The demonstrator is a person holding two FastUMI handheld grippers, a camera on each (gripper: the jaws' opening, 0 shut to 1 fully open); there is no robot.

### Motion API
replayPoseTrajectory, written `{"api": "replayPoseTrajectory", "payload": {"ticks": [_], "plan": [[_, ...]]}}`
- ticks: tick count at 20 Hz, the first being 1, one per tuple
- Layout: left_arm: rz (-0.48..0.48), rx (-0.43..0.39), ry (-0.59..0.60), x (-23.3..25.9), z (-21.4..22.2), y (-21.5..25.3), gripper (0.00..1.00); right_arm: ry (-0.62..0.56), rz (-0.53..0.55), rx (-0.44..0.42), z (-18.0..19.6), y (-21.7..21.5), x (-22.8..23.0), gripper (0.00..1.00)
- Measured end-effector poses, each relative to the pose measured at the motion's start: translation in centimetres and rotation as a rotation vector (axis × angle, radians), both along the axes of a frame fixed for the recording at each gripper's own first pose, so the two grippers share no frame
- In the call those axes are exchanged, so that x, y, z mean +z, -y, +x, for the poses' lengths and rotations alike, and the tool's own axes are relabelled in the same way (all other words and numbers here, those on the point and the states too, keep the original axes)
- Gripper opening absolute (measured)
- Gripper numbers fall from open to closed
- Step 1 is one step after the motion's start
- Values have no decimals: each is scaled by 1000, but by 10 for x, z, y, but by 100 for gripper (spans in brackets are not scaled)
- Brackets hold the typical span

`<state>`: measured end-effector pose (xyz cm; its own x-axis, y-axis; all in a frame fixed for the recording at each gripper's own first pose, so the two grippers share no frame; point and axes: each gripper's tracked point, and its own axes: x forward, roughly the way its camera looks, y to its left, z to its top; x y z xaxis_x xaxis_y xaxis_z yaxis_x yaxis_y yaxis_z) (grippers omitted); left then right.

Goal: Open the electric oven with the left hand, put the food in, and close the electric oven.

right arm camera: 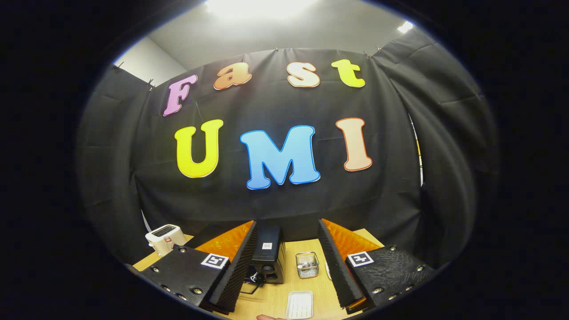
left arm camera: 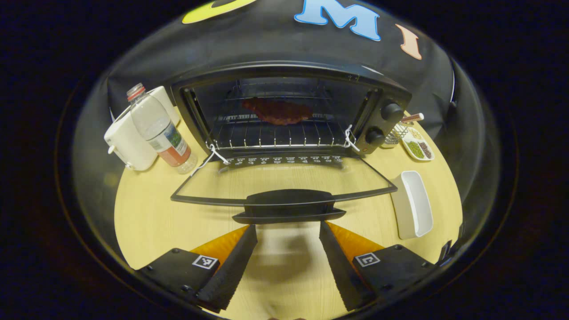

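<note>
Left gripper view: the oven (left arm camera: 289,111) stands at the back of the counter (left arm camera: 146,218), facing the camera. Its door (left arm camera: 284,182) is folded fully down and lies flat, with the handle (left arm camera: 289,209) at the near edge. The food (left arm camera: 278,111), a flat dark red piece, lies on the wire rack (left arm camera: 271,135) inside the cavity. Two knobs (left arm camera: 384,122) sit one above the other on the panel at the oven's right.

The left tool (left arm camera: 288,246) hovers just before the handle. Its fingers (left arm camera: 231,266) stand apart and hold nothing; bare counter shows between them.

To the left of the oven, a bottle (left arm camera: 158,129) stands tilted against a white appliance (left arm camera: 129,142). To the right of the door lies an empty white tray (left arm camera: 415,202). Farther back on the right are a small wire basket (left arm camera: 395,133) and a dish (left arm camera: 418,146) with green and dark contents.

Right gripper view: the right tool (right arm camera: 286,266) is raised and level, aimed at the booth wall. Its fingers (right arm camera: 238,266) stand apart and hold nothing. Below and beyond them lie the oven (right arm camera: 269,258) seen from its side, the basket (right arm camera: 307,264), the tray (right arm camera: 299,305) and the appliance (right arm camera: 165,238) at the far left. Part of a finger shows at the bottom edge.
</note>
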<state>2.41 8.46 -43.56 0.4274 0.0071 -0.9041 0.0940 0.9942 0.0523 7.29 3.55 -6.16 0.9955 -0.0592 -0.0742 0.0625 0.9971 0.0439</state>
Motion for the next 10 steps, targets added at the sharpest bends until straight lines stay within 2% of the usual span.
{"api": "replayPoseTrajectory", "payload": {"ticks": [3,6,7,8,9,10], "plan": [[-2,7,13,6,2,1,98,13,8,-2,-1,7,5,82],[13,1,26,13,4,2,96,26,15,-7,-2,12,8,82],[15,1,30,15,6,2,99,24,19,-8,-2,13,8,82],[17,1,36,18,7,3,94,21,22,-9,-2,16,6,82],[22,-2,44,20,9,3,96,20,26,-12,-1,19,5,82],[28,-5,48,22,10,3,94,20,29,-14,-2,20,5,77]]}}
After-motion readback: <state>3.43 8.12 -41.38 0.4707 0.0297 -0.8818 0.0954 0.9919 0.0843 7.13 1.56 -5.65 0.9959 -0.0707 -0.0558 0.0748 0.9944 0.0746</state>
